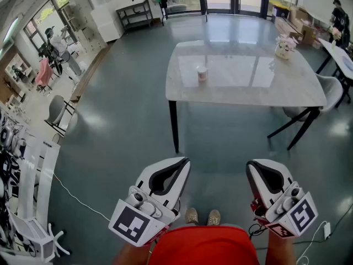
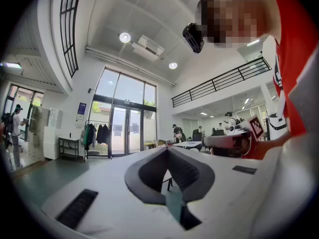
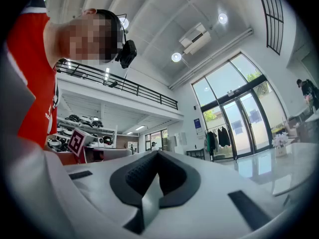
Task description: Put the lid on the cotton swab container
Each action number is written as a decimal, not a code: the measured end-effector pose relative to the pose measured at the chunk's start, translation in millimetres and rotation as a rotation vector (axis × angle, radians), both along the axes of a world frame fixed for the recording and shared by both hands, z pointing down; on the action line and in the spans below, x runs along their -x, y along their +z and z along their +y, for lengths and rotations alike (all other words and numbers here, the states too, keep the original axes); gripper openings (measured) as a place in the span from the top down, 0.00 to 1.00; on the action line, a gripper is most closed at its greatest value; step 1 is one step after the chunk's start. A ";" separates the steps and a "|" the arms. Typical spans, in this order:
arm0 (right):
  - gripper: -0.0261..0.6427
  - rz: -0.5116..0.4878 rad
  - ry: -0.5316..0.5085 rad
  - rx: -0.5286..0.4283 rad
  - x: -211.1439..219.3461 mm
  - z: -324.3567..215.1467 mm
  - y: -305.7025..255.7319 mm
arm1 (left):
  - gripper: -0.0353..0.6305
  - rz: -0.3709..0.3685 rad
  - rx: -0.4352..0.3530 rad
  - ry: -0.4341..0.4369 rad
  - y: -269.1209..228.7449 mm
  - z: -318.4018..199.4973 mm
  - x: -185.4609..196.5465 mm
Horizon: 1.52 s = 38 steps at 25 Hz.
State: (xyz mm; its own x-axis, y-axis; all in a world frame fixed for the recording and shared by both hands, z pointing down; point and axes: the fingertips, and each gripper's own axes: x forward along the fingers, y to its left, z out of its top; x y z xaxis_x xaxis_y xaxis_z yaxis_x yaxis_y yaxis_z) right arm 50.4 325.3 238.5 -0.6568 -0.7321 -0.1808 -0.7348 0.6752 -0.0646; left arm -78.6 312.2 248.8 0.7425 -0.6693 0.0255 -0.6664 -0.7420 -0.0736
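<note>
A small round cotton swab container (image 1: 202,73) stands on the white table (image 1: 242,90), left of the table's middle; whether its lid is on I cannot tell from here. Both grippers are held low, close to the person's body, well short of the table. My left gripper (image 1: 185,160) is shut with nothing in its jaws, and my right gripper (image 1: 251,163) is shut and empty too. In the left gripper view the left gripper (image 2: 167,148) points across the hall toward glass doors. The right gripper (image 3: 157,153) in its own view also points up into the room.
A pale flowered pot (image 1: 285,46) sits at the table's far right. A chair (image 1: 331,87) stands at the table's right side, another chair (image 1: 58,110) at far left. A white rack (image 1: 33,192) and cable (image 1: 77,197) lie on the floor to the left. Grey floor separates me from the table.
</note>
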 end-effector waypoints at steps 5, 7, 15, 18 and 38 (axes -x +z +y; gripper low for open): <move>0.94 -0.016 -0.011 0.003 -0.5 -0.4 -1.2 | 0.92 0.017 -0.013 -0.009 -3.8 -1.8 2.1; 0.94 -0.039 -0.018 0.002 -0.3 -1.5 -4.4 | 0.92 0.027 -0.022 -0.011 -6.7 -2.8 3.1; 0.94 -0.047 -0.032 -0.009 0.0 -6.4 -7.6 | 0.92 0.011 -0.009 -0.018 -6.0 -5.1 1.7; 0.94 -0.050 -0.044 -0.015 -1.2 -8.0 -11.1 | 0.92 0.006 -0.007 -0.022 -7.5 -6.4 -0.9; 0.94 -0.021 -0.090 -0.005 -34.8 -43.3 2.0 | 0.92 0.054 -0.071 -0.097 -17.5 -48.5 -33.7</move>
State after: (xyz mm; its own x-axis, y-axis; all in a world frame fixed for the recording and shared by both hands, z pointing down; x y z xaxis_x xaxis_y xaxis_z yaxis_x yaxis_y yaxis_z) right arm 85.2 282.0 240.5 -0.7161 -0.6693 -0.1981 -0.6696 0.7388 -0.0758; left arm -44.9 263.6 231.3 0.6733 -0.7367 -0.0625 -0.7390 -0.6682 -0.0859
